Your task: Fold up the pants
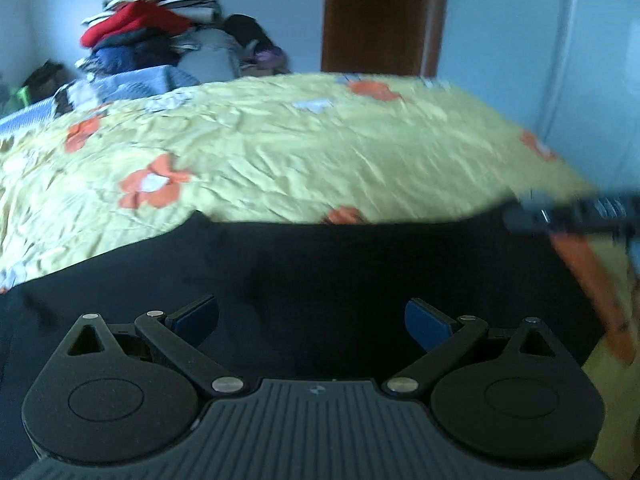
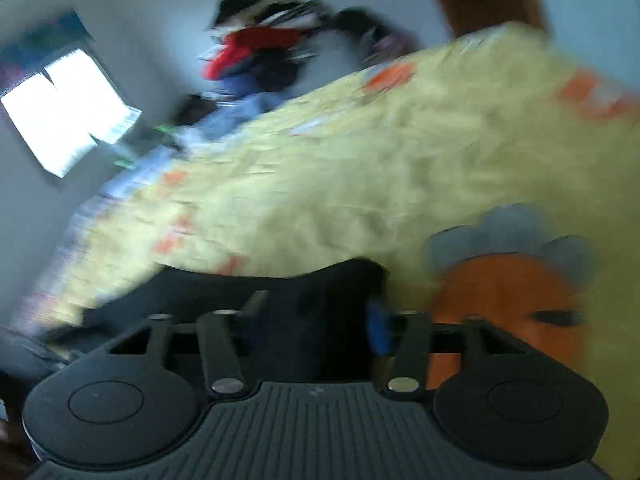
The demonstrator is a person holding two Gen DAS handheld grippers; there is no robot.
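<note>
Nearest the left wrist camera, the left claw point(image 1: 312, 320) stands spread wide, its blue pads point(image 1: 424, 322) well apart and nothing pinched between them. It hangs just above the dark pants point(image 1: 304, 256), which fill the near part of the view and lie flat on the bed point(image 1: 280, 152) with its yellow flowered cover. Flat and spread is how the cloth should lie for a fold, and wide jaws suit a reach for an edge; I judge the claw is between grasps.

The right claw point(image 2: 316, 316) is blurred by motion. Its fingers stand closer together than the left ones, with dark cloth lying in front of and between them; whether the pads actually nip the pants I cannot tell. It sits at the right end of the garment, where the black edge meets the yellow cover, a sensible place to take hold of a corner. From the left wrist view the right claw shows as a dark blur at the far right edge.

The pants' long axis runs across both views, left to right, the far edge nearly straight. Which end is waist and which is hem is not visible.

Beyond the bed, a pile of clothes point(image 1: 148, 36) is heaped against the wall.
</note>
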